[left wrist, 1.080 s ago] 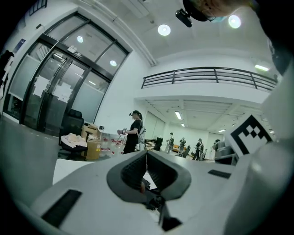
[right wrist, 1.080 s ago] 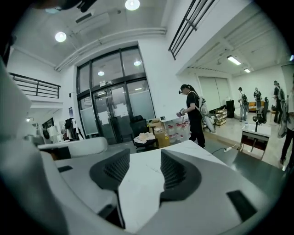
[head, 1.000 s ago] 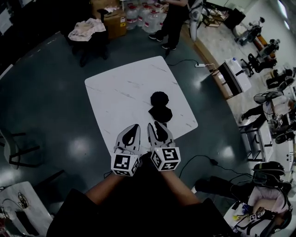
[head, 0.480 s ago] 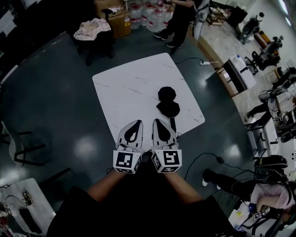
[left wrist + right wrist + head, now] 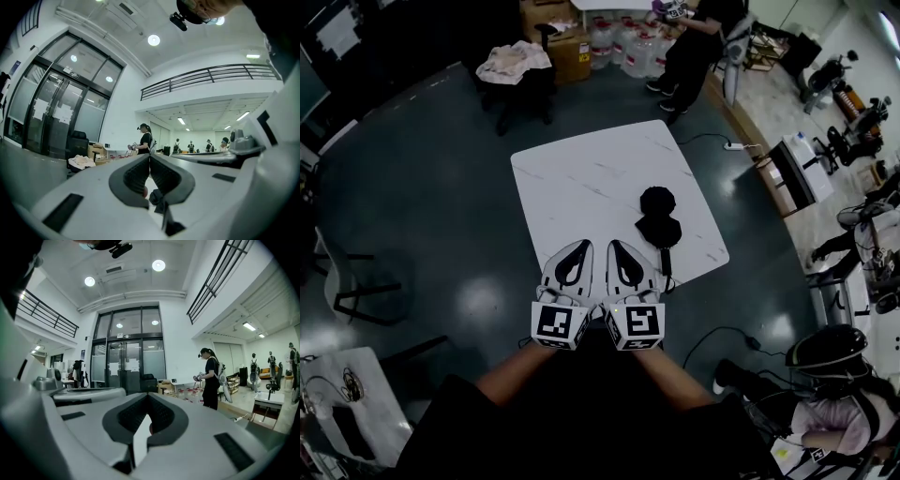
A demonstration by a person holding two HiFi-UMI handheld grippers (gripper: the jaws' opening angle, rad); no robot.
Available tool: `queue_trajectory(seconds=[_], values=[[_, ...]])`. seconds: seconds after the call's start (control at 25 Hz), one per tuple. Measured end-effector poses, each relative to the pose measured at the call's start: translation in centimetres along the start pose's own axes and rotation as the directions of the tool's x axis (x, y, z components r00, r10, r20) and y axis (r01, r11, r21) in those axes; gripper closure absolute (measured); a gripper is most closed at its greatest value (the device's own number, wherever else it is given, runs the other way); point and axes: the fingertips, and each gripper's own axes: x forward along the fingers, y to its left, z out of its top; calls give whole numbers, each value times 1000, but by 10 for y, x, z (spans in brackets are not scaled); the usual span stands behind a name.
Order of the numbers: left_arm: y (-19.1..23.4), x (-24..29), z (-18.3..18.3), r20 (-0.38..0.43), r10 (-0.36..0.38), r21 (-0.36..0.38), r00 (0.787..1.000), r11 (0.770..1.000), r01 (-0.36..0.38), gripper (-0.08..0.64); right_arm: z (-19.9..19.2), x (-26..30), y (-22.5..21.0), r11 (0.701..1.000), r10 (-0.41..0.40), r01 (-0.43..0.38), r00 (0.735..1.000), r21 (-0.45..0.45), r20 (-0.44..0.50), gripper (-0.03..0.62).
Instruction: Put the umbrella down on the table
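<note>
A folded black umbrella [image 5: 659, 217] lies on the right half of the white marble-look table [image 5: 581, 183], with its handle [image 5: 667, 264] pointing at the near edge. Both grippers hover side by side over that near edge and point level. My left gripper [image 5: 578, 245] has its jaws together with nothing held, as the left gripper view also shows [image 5: 149, 155]. My right gripper [image 5: 618, 244] is shut and empty too [image 5: 148, 394]. It sits just left of the umbrella's handle and does not touch it.
A person [image 5: 694, 47] stands beyond the table's far corner beside water jugs [image 5: 628, 52] and a cardboard box [image 5: 572, 42]. A chair draped with cloth [image 5: 514, 64] is at the far left. A power strip [image 5: 733, 145] lies on the floor to the right. Desks and seated people line the right side.
Both grippers have drawn back from the umbrella towards the body and risen a little. The right gripper's tip was at the umbrella's handle and now stands off to its left.
</note>
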Motion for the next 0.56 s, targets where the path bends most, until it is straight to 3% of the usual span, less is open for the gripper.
queue_trajectory(seconds=[0.24, 0.56], values=[[9, -3, 3, 10, 30, 4, 999, 1000, -30, 543, 1, 4, 5, 1000, 14, -14, 1000, -22, 4, 575], [0, 0, 6, 8, 14, 3, 1000, 1000, -14, 543, 6, -2, 0, 999, 7, -7, 1000, -40, 1, 575]])
